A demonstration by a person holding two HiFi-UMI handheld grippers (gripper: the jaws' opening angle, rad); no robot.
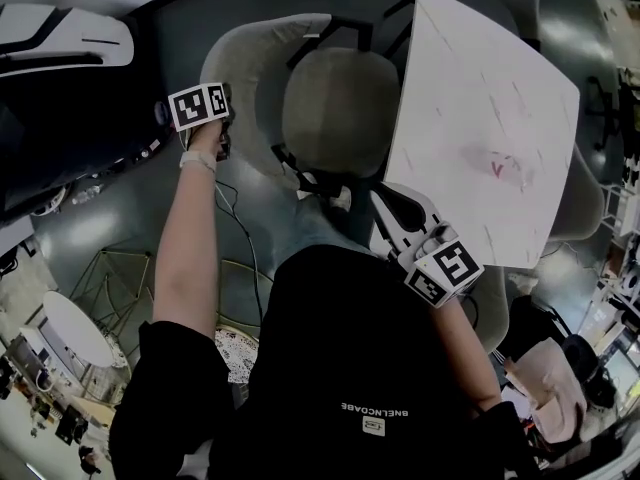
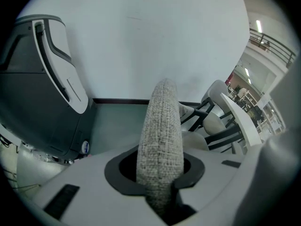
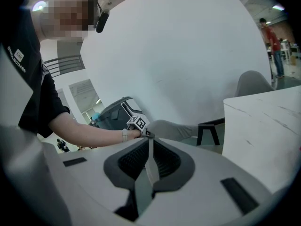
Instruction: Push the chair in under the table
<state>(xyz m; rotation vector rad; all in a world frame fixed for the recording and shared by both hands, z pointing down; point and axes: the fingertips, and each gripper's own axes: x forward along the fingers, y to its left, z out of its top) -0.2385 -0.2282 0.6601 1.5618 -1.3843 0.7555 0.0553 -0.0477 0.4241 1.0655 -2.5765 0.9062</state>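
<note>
A grey fabric chair (image 1: 330, 108) stands left of the white marble-top table (image 1: 480, 118), its seat beside the table's left edge. My left gripper (image 1: 222, 140) is shut on the top left rim of the chair's backrest (image 1: 235, 78). In the left gripper view the woven rim (image 2: 162, 135) stands upright, clamped between the jaws of the left gripper (image 2: 160, 182). My right gripper (image 1: 383, 200) hovers near the table's near corner, beside the chair, and is shut on nothing. The right gripper view shows its jaws (image 3: 149, 159) closed together, with the chair (image 3: 174, 130) and table (image 3: 263, 126) beyond.
A large dark grey and white machine (image 1: 60, 78) stands close to the chair's left. A second chair (image 1: 580, 208) sits at the table's right side. A small round table with gold wire legs (image 1: 75, 333) and a floor cable (image 1: 240, 228) lie at lower left.
</note>
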